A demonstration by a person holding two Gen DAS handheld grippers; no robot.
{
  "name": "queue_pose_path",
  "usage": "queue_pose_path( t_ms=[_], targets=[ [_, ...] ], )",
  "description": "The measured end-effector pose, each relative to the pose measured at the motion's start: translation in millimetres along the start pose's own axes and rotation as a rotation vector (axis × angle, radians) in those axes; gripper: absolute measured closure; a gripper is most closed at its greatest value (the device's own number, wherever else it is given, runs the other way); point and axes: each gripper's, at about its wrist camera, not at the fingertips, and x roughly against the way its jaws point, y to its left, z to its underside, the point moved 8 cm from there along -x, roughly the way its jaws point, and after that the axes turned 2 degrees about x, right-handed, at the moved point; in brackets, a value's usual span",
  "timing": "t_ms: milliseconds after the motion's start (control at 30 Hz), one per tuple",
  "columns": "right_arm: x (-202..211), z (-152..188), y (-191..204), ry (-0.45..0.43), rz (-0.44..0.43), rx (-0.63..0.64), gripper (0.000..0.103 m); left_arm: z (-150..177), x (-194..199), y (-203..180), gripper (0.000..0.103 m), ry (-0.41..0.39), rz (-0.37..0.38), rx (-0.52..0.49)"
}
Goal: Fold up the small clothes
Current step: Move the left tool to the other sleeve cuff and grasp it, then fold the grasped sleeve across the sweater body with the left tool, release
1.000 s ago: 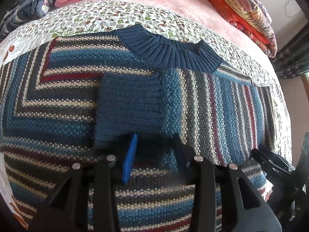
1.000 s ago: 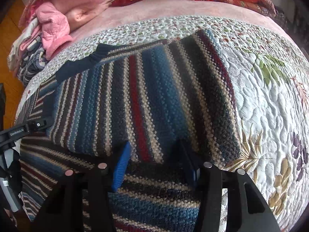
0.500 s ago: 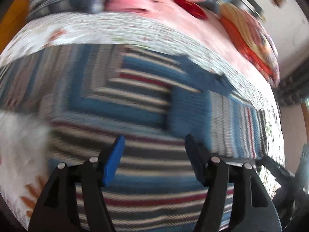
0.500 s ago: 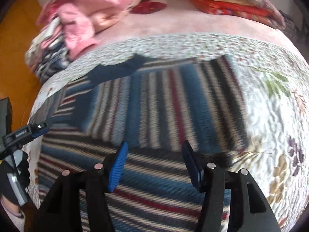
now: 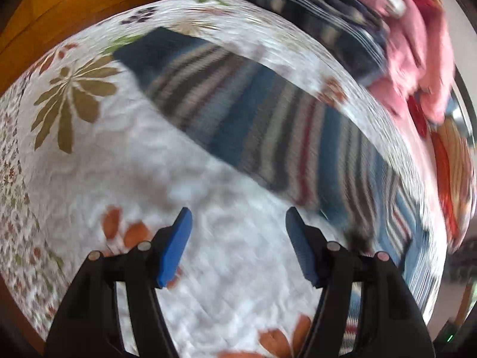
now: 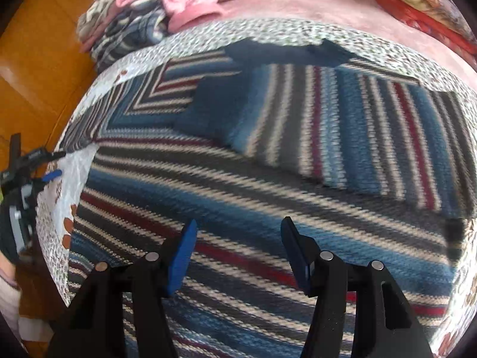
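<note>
**Striped sweater half-folded on the quilt, both grippers spread and empty**

No real containers to be seen here, just a bed surface carrying everything. The striped sweater [image 6: 268, 179] is laid flat on the floral quilt [image 5: 119, 179], and nothing is held in either tool.

In the right wrist view, the right gripper [image 6: 238, 253] is seen with its blue pads [image 6: 182, 256] spread wide apart, nothing pinched between them. The sweater fills nearly everything ahead of and under the fingers. One sleeve [image 6: 342, 137] is folded in across the body, ahead and to the right of the fingers, with its dark blue cuff [image 6: 214, 110] ending near the middle. The navy collar [image 6: 286, 53] is seen further ahead at the far edge. A pile of pink and plaid clothes [image 6: 155, 9] is heaped beyond that, up and to the left. The other tool is glimpsed at the far left edge.

The left wrist view is heavily blurred. The left gripper [image 5: 238, 235] is also spread open and empty, and is held over bare quilt rather than over knit. What this view adds: the other sleeve [image 5: 238, 104], still stretched out ahead and running off to the right toward the body, its dark cuff end at the far left. The wooden floor [image 5: 59, 6] is visible past the quilt's edge.
</note>
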Motion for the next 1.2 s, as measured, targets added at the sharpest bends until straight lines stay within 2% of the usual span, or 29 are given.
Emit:
queue_pose_path(
  t_ms=[167,400,500,600,667,733,767,967,1200],
  targets=[
    [-17,1,11,0.024,0.009,0.015,0.044,-33,-17,37,0.039,-0.021,0.089,0.180],
    [-31,7,11,0.036,0.031,0.018,0.042,-69,-33,37,0.039,-0.070,0.076,0.163],
    [-33,6,11,0.038,0.034,0.018,0.042,-89,-46,43,0.041,-0.078,0.064,0.188],
    [-34,6,11,0.037,0.032,0.024,0.042,-96,-47,46,0.052,-0.090,0.018,0.177],
    [-34,7,10,0.034,0.031,0.025,0.043,-100,-49,43,0.070,-0.095,0.002,0.162],
    [-35,7,10,0.032,0.028,0.023,0.043,-102,-48,39,0.085,-0.090,0.037,0.161],
    [-34,8,9,0.031,0.027,0.022,0.043,-103,-47,37,0.088,-0.089,0.045,0.163],
    [-30,10,7,0.030,0.023,0.010,0.044,-102,-31,22,0.091,-0.134,0.035,0.105],
    [-8,15,-1,0.008,0.026,0.001,0.045,-93,4,-14,0.092,-0.195,0.083,0.012]
  ],
)
